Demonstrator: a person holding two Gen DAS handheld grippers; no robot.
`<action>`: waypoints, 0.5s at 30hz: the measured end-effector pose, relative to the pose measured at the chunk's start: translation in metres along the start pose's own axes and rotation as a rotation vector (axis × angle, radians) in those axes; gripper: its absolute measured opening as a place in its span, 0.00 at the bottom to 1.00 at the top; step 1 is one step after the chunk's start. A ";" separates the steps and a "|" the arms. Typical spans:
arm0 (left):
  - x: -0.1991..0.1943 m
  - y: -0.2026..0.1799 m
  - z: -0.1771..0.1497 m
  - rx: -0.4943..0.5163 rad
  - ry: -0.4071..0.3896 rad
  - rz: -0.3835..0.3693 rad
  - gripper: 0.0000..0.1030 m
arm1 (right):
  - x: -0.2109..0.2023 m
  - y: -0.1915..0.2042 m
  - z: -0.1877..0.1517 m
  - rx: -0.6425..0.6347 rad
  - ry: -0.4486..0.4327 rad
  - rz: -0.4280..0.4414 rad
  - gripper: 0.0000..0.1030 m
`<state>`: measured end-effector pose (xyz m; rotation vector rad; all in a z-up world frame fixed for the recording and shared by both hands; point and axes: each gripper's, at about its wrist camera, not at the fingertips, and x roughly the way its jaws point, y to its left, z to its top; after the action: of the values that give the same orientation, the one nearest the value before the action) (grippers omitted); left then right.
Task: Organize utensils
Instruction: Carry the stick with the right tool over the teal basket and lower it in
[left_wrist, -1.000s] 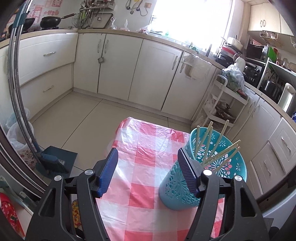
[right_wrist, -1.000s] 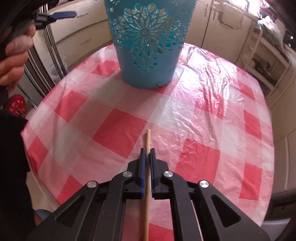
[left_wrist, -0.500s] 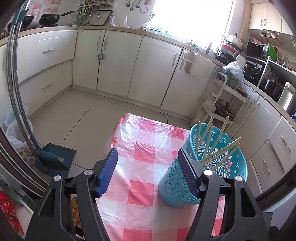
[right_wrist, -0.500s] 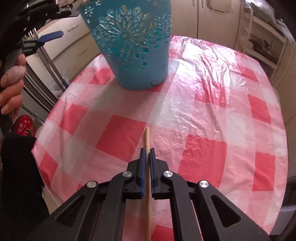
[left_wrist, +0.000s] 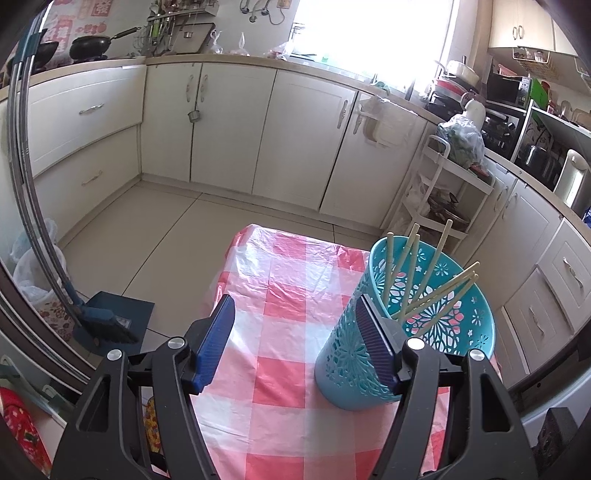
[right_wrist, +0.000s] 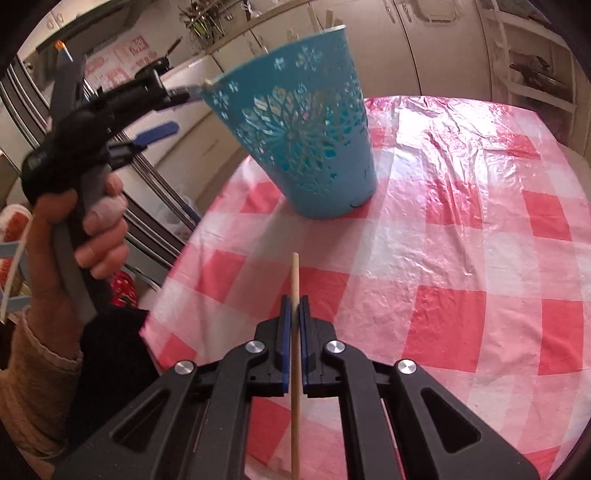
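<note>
Right wrist: chopstick (right_wrist: 295, 280) between closed jaws

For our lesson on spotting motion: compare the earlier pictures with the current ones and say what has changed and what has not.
The right gripper has lifted its thin wooden chopstick higher off the red-and-white checked tablecloth, so the perforated turquoise plastic basket now sits farther away in its view. Unchanged: that gripper stays shut on the chopstick, the left gripper stays open beside the basket, and the chopsticks already inside remain.
</note>
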<state>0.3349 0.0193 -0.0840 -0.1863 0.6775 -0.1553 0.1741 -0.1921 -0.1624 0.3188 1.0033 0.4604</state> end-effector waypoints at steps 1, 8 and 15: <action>0.000 -0.001 0.000 0.003 0.001 0.001 0.63 | -0.005 0.001 0.007 0.013 -0.023 0.027 0.05; 0.001 -0.002 -0.001 0.004 0.005 0.004 0.63 | -0.050 0.028 0.054 0.036 -0.212 0.147 0.05; 0.002 -0.002 -0.002 0.008 0.010 0.002 0.63 | -0.091 0.057 0.120 -0.011 -0.477 0.126 0.05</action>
<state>0.3355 0.0168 -0.0864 -0.1775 0.6868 -0.1572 0.2236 -0.1948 -0.0094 0.4587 0.5180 0.4746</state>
